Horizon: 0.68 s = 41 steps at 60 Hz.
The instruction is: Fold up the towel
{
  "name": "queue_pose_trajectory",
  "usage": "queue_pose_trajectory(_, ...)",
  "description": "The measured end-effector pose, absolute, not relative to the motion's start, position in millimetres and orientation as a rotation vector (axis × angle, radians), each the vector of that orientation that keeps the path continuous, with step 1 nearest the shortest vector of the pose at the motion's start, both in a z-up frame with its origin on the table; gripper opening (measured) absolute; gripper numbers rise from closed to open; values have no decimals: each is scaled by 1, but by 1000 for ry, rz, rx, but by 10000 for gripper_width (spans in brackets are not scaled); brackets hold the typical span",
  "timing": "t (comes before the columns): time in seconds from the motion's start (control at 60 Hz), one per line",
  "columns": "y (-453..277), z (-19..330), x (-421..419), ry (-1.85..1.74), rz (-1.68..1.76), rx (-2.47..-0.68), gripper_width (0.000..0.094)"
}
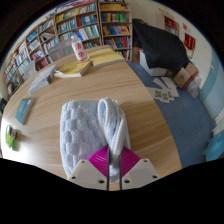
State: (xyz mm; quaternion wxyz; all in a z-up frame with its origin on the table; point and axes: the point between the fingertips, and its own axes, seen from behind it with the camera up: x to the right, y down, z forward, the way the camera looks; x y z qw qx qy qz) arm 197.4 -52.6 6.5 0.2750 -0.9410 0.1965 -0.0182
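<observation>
Now gripper (112, 163) closed on towel (90, 133) edge.

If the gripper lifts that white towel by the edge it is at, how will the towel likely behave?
The towel would probably droop: it lies in soft folds on the wooden table. It looks light, thin cloth. The gripper appears shut on a bunched ridge, which seems likely to hold without slipping.
</observation>
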Motion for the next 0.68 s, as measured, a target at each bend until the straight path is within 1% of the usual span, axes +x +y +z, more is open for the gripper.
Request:
queue_pose_trajectory(0.033,-56,11,198,541,-49,-2530,219)
queue_pose_trajectory(0.067,-57,18,199,555,-54,-2522,343)
queue_pose_trajectory(0.083,-58,23,200,560,-60,-2513,428)
queue_pose_trajectory(0.1,-59,29,202,564,-70,-2502,537)
queue_pose_trajectory(0.117,-60,34,204,568,-85,-2490,678)
queue_pose_trajectory(0.133,-63,41,207,571,-104,-2478,690)
queue_pose_trajectory(0.15,-68,50,210,573,-117,-2471,723)
queue_pose_trajectory(0.317,-103,112,205,597,-222,-2377,732)
queue_pose_trajectory(0.483,-150,170,149,598,-184,-2300,738)
queue_pose_trajectory(0.567,-175,189,123,601,-139,-2289,769)
queue_pose_trajectory(0.65,-198,200,103,579,-118,-2290,847)
queue_pose_trajectory(0.683,-206,204,100,577,-114,-2290,852)
